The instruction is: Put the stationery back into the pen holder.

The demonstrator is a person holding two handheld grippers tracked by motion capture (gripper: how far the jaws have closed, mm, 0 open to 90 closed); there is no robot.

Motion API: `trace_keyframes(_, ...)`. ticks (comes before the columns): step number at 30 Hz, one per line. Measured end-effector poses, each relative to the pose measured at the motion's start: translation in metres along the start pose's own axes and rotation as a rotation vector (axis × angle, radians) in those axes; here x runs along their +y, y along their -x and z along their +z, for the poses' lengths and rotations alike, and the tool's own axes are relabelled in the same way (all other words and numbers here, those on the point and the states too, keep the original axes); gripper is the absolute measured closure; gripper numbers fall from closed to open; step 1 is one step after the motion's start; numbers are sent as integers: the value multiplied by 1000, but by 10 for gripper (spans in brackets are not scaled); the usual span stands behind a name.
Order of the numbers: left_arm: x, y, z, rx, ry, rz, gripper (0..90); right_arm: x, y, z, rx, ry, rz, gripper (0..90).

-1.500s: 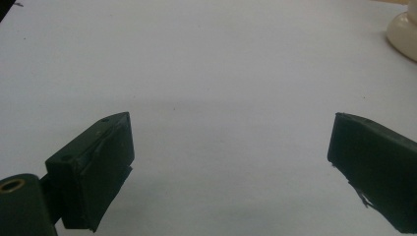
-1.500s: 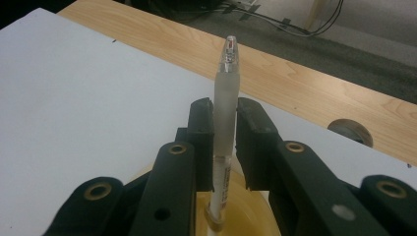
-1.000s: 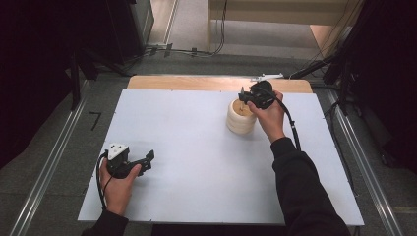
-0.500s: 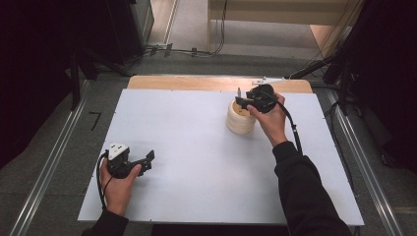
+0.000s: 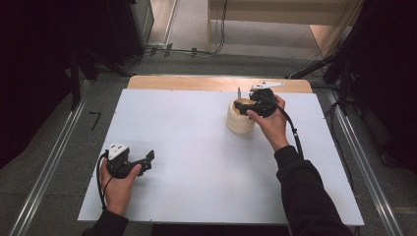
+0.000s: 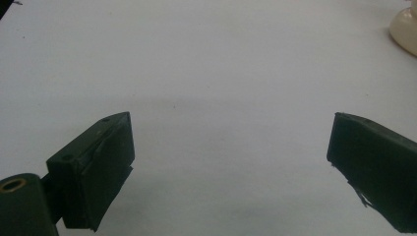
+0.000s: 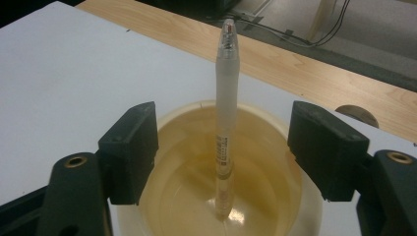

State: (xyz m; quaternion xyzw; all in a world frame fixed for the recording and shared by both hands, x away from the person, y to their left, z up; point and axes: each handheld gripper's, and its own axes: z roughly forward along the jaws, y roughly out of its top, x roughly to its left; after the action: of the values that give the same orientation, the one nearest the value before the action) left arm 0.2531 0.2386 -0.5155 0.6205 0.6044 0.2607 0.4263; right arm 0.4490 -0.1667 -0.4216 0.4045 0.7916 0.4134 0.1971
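Note:
A cream cup point(image 5: 239, 123) stands on the white table point(image 5: 196, 147) at the back right. A pale translucent pen point(image 7: 226, 98) stands nearly upright in the cup point(image 7: 187, 196), its tip poking above the rim point(image 5: 239, 92). My right gripper point(image 7: 223, 147) is open just above the cup's rim, one jaw on each side of the pen and neither touching it. In the high view my right gripper point(image 5: 248, 104) sits over the cup's right side. My left gripper point(image 5: 147, 160) rests open near the table's front left, with bare table between its jaws point(image 6: 231, 147).
A wooden strip point(image 5: 196, 82) runs along the table's far edge. Cables lie on the floor point(image 5: 187, 49) beyond it. Metal rails point(image 5: 54, 162) flank the table on both sides. The cup's edge point(image 6: 405, 29) shows far off in the left gripper view.
My right gripper has shifted slightly left and down over the cup, around the pen. The left gripper has stayed where it was.

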Motion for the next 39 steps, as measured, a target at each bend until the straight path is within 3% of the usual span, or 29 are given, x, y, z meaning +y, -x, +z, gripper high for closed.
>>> trace_keyframes(8, 0, 0, 1, 2, -1, -2, 47, -5, -2, -5, -1, 14, 0, 207)
trace_keyframes(39, 0, 1, 1, 4, 0, 3, 47, -27, -5, -25, 0, 35, -5, 200)
